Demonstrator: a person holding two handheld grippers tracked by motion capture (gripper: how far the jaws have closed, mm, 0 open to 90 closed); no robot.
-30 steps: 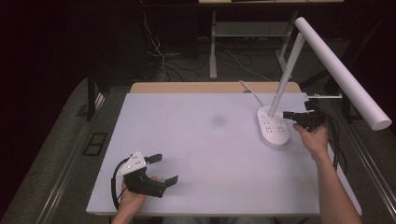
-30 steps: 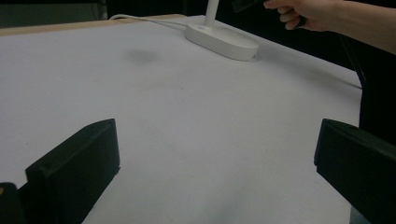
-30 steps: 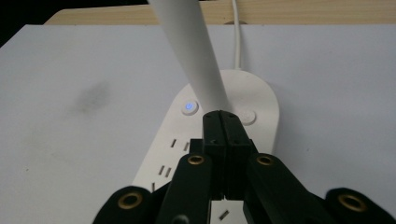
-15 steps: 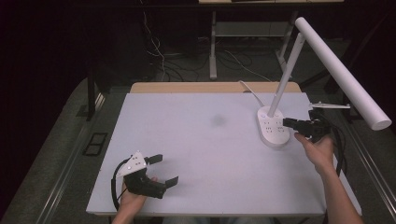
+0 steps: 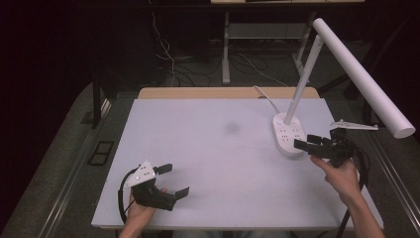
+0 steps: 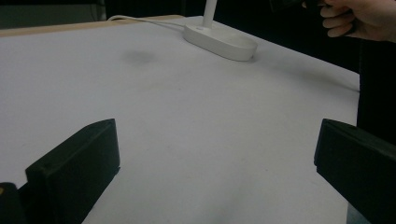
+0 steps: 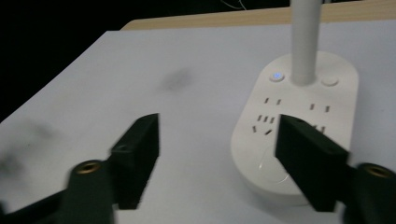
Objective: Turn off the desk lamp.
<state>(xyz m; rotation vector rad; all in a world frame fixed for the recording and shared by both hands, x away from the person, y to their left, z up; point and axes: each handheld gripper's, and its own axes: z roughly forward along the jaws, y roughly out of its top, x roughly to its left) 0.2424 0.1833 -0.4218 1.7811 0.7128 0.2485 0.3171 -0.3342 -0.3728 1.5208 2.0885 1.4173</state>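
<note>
Since the earlier frame, the right gripper (image 5: 302, 145) has drawn back from the lamp base (image 5: 288, 134) toward the person's side of the surface (image 5: 213, 163), and its jaws have just been opening; nothing is between them. In the right gripper view the two black jaws stand wide apart, with the near end of the base seen in the gap behind them, not touched. The left gripper (image 5: 173, 180) rests at the near left corner of the surface, where it was, jaws also apart and empty.

The white desk lamp stands near the right edge of the surface, toward the far side. Its oval base carries socket holes, and beside the foot of the stem (image 7: 303, 42) are two round buttons: one (image 7: 278, 75) shows a small blue light, the other (image 7: 329, 81) is plain. The long lamp head (image 5: 364, 77) reaches out over the right edge.

I judge that the step in hand is working the lamp's button: the gripper looks to have finished a press and is now retreating with jaws released. Whether the lamp itself is lit I cannot tell from here.

If another press is wanted, the next move calls for closing the jaws first, then bringing the tip down on one button only, straight from above, gently enough that the light base does not slide or tip under the tall stem.
</note>
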